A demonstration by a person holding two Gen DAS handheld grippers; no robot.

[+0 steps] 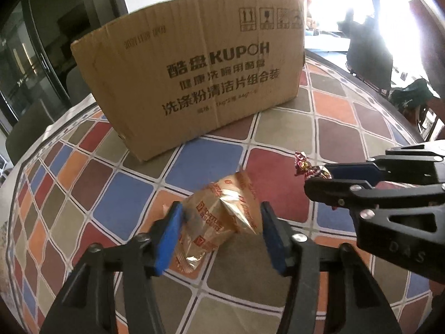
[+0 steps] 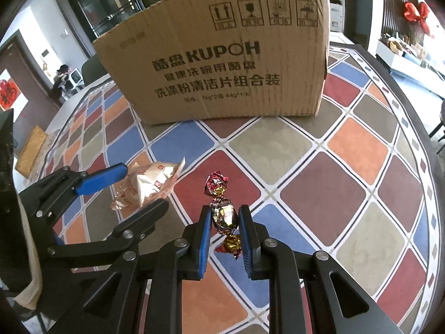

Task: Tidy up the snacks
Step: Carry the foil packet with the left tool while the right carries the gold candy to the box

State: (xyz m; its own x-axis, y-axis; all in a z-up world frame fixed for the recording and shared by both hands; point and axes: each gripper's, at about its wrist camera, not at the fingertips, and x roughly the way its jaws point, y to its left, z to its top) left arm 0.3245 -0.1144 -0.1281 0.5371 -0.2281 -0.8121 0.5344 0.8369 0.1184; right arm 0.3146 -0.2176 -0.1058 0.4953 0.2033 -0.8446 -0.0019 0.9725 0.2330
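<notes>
My left gripper (image 1: 221, 215) is shut on a gold fortune-biscuit packet (image 1: 222, 208), held just above the table. It shows in the right wrist view too (image 2: 140, 186), with the packet (image 2: 151, 181) between its blue pads. My right gripper (image 2: 224, 217) is shut on a red-and-gold wrapped candy (image 2: 224, 214), whose twisted end sticks up ahead. In the left wrist view the right gripper (image 1: 324, 179) comes in from the right with the candy (image 1: 308, 167). A brown KUPOH cardboard box (image 1: 194, 75) (image 2: 222, 64) stands behind both; its inside is hidden.
The round table wears a cloth of coloured diamond tiles (image 2: 319, 189). A woven mat (image 2: 30, 150) lies at the table's left edge. Chairs (image 1: 367, 55) stand beyond the far right rim. A red bow (image 2: 417, 11) hangs at back right.
</notes>
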